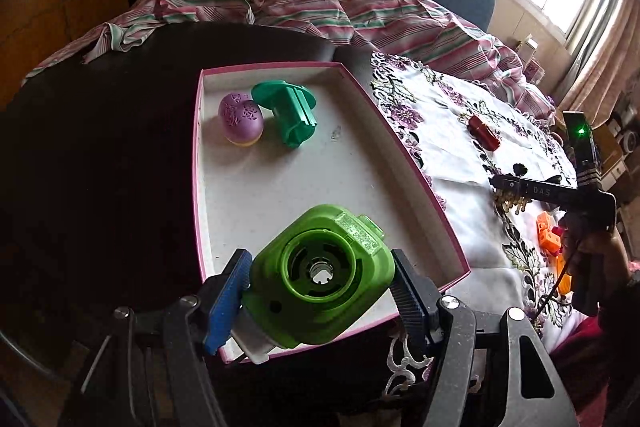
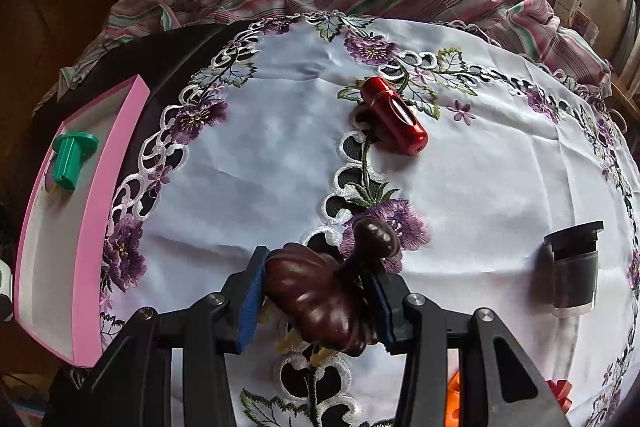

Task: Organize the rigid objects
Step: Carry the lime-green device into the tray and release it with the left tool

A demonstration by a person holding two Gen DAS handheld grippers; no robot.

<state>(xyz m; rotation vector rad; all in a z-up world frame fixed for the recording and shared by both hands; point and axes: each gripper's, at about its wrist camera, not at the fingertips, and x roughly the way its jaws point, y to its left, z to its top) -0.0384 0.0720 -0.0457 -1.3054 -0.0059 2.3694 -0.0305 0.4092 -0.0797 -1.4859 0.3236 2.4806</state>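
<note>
— Sunlit window glass and a rumpled striped sheet (image 1: 304, 3) back the left wrist view; nearer lies a dark counter (image 1: 100, 147) carrying a pink-rimmed box (image 1: 404, 147). What sits inside it?

— At the far end, a purple egg-shaped piece (image 1: 241, 121) touches a teal flanged spool (image 1: 288, 111). At the near end, the left gripper (image 1: 320, 291) has its pads pressed on both sides of a green plastic housing (image 1: 320, 279), jaws about half spread, holding it over the box's white floor.

— And to the right of the box?

— An embroidered white cloth (image 1: 452, 155) with a red cylinder (image 1: 485, 133) lying on it, and orange blocks (image 1: 548, 235) near the other hand's tool.

— Now the right wrist view?

— The same cloth fills it. The right gripper (image 2: 316, 303) is clamped, jaws partly closed, on a dark brown ribbed wooden piece with a knob (image 2: 320, 303), just above the cloth. The red cylinder lies well beyond it, and a black capped cylinder (image 2: 572, 267) rests at the right. The box shows at the left edge with the teal spool inside.
</note>
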